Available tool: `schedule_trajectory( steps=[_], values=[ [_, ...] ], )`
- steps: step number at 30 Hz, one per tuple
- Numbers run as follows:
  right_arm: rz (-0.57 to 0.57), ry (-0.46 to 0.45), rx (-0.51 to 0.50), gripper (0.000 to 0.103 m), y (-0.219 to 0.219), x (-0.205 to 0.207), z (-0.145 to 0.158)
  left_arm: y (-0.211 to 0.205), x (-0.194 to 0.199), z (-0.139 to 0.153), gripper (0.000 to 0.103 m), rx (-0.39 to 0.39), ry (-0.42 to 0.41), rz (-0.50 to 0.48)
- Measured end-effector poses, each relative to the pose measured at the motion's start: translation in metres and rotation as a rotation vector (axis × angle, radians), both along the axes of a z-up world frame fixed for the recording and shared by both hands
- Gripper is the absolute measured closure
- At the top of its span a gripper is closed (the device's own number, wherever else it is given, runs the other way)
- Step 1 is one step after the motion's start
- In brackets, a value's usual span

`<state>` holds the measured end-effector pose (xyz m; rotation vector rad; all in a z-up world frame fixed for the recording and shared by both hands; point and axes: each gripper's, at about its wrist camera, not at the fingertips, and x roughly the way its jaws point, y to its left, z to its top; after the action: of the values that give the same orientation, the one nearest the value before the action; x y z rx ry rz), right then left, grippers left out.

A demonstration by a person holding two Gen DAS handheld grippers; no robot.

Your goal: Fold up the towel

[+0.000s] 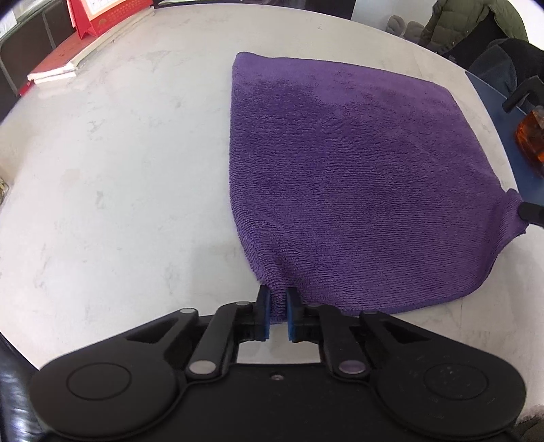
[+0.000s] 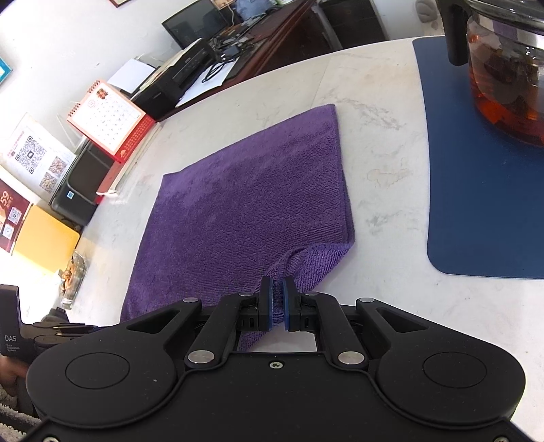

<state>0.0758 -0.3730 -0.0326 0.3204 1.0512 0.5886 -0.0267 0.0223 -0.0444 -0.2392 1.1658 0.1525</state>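
Note:
A purple towel (image 1: 340, 176) lies spread on the pale marble table (image 1: 119, 170). My left gripper (image 1: 278, 299) is shut on the towel's near left corner, with the cloth bunched between its blue pads. In the right wrist view the same towel (image 2: 244, 204) runs away from me, and my right gripper (image 2: 277, 289) is shut on its near right corner, which is lifted and curled over. A tip of the right gripper (image 1: 530, 212) shows at the towel's far right corner in the left wrist view.
A dark blue mat (image 2: 476, 190) lies right of the towel with a glass teapot (image 2: 506, 68) of amber tea on it. A red desk calendar (image 2: 108, 122) and stacked booklets (image 1: 57, 64) sit along the table's left edge. A green jacket (image 1: 472, 23) hangs beyond the far edge.

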Motion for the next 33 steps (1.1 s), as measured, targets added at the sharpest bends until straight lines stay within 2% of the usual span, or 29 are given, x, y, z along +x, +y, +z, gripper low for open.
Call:
schedule_trajectory(
  steps=[4, 8, 14, 22, 33],
  values=[
    [-0.021, -0.003, 0.001, 0.098, -0.005, -0.004, 0.001, 0.02, -0.004, 0.009, 0.098, -0.158, -0.057, 0.08],
    [-0.067, -0.001, 0.012, 0.098, -0.009, -0.01, 0.004, 0.037, -0.004, 0.021, 0.099, -0.252, -0.11, 0.11],
    [-0.116, -0.021, 0.01, 0.098, -0.004, -0.013, 0.013, 0.051, 0.009, 0.036, 0.099, -0.306, -0.167, 0.079],
    [-0.159, -0.048, -0.005, 0.098, 0.005, -0.008, 0.024, 0.059, 0.034, 0.044, 0.099, -0.318, -0.22, 0.007],
    [-0.181, -0.092, -0.031, 0.098, 0.023, 0.03, 0.038, 0.08, 0.092, 0.048, 0.099, -0.34, -0.257, -0.055]
  ],
)
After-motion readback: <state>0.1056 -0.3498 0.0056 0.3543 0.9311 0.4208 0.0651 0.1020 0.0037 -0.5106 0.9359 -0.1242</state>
